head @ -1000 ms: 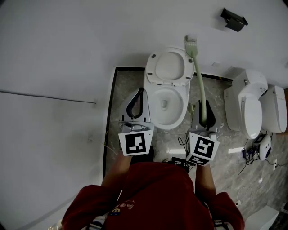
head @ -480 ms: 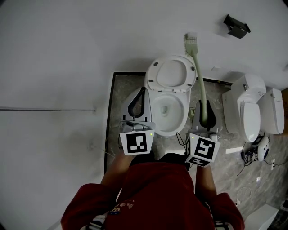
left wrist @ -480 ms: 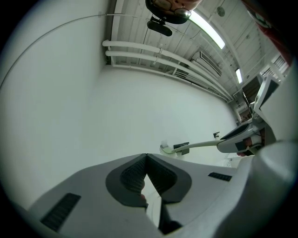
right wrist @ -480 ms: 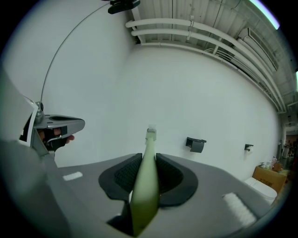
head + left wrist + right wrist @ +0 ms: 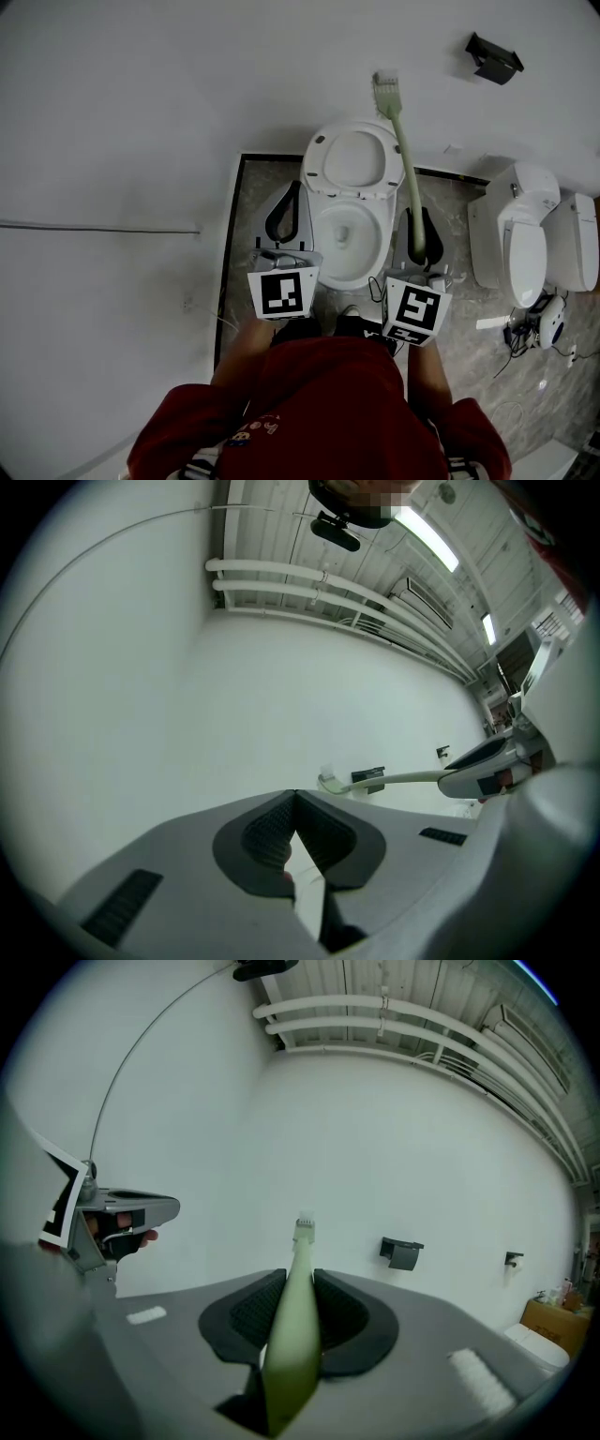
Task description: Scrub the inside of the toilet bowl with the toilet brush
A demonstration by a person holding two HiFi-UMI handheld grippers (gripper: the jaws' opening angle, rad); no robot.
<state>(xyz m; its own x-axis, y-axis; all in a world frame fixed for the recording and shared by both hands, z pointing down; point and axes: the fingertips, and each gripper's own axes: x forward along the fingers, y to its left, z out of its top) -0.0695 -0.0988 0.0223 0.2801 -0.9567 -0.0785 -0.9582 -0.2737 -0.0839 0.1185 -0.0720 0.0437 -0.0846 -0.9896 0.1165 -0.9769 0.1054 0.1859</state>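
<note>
Basically pre-scrub: toilet brush [image 5: 411, 178] clamped in right fingers [image 5: 345, 1321], left fingers [image 5: 264, 841] closed empty; next up, dipping bristles [image 5: 385, 82] into bowl [image 5: 320, 251] between them.

The toilet brush [image 5: 405, 150] in the right claw [image 5: 419, 225] has leaned slightly leftward.
</note>
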